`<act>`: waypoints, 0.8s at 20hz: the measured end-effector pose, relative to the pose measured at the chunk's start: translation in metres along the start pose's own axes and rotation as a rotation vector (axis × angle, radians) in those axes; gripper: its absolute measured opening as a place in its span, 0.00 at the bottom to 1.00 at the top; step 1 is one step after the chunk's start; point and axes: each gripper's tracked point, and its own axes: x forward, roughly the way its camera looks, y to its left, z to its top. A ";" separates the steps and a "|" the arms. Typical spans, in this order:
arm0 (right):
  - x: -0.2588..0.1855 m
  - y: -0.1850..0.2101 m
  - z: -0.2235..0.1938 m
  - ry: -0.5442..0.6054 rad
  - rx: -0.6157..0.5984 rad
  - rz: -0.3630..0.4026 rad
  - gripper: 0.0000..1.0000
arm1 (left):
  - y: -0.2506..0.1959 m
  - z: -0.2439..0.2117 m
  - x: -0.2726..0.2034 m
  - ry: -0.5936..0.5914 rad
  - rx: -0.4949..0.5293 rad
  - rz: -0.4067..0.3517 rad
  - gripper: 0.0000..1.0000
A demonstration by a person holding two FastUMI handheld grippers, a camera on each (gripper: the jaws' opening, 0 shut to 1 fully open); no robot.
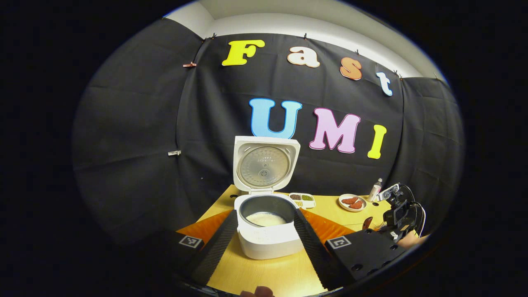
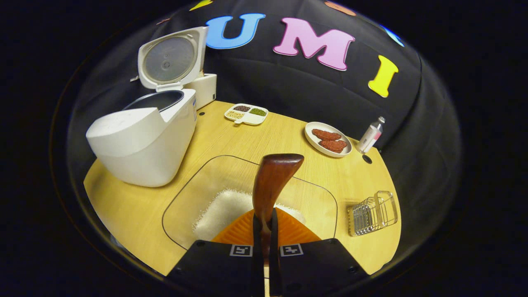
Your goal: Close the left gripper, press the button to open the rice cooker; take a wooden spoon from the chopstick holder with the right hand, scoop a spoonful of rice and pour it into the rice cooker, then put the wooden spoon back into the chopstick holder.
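Note:
The white rice cooker (image 1: 268, 241) stands open with its lid (image 1: 266, 165) upright, and white rice lies in its dark pot (image 1: 266, 218). My left gripper (image 1: 266, 213) is open, one finger on each side of the cooker's front, not touching it. My right gripper (image 2: 266, 222) is shut on the handle of the wooden spoon (image 2: 274, 177). The spoon's head points up and away over a clear glass dish (image 2: 185, 185) holding a heap of rice (image 2: 222, 210). I cannot tell whether the spoon carries rice. The wire chopstick holder (image 2: 373, 212) stands to the right. The cooker (image 2: 144, 140) is at the left.
A divided dish of beans (image 2: 246, 113), a plate with red pieces (image 2: 328, 139) and a small bottle (image 2: 370, 136) sit along the back of the wooden table (image 2: 268, 140). The right gripper and its hand (image 1: 396, 214) are at the far right in the left gripper view.

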 end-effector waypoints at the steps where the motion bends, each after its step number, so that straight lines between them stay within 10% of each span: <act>1: 0.000 0.004 0.001 0.000 0.045 0.000 0.10 | 0.002 0.000 0.000 0.000 0.003 0.005 0.94; 16: 0.027 0.026 0.022 -0.060 0.616 0.111 0.10 | 0.013 0.001 0.010 0.014 0.015 0.033 0.94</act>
